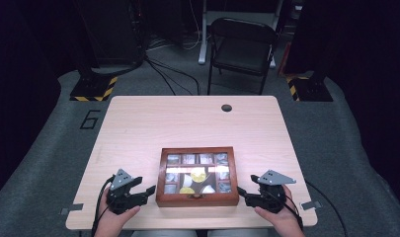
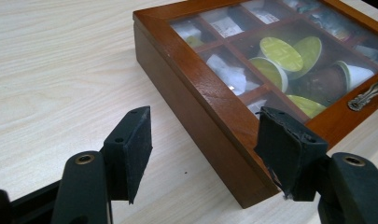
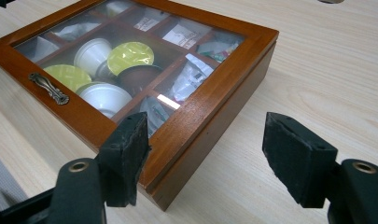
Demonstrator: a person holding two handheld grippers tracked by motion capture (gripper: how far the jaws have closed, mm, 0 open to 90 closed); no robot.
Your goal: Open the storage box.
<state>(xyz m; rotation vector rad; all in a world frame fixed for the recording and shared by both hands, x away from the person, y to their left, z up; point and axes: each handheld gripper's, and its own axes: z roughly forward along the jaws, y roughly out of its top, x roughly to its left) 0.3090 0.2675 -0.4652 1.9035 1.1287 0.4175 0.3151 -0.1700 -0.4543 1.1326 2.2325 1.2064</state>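
Left gripper (image 2: 205,154) fingers (image 2: 130,149) apart, nothing between them but the near corner of a brown wooden box with glass-paned lid (image 2: 200,88) on the pale wood tabletop (image 2: 60,70). Yellow-green-lidded capsules (image 2: 282,53) and white sachets (image 2: 228,77) in compartments. Ornate metal handle (image 2: 367,94) at the lid's edge.

High view overlooks table; claw cameras closely share the box (image 1: 197,176) (opposite corners, seemingly).

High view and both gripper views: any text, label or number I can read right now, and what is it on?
"6": large dark numeral on the grey floor, left of the table.
Packets under the glass lid of the wooden box: print too small and blurred to read.
Yellow-lidded capsules: embossed pattern, no legible words.
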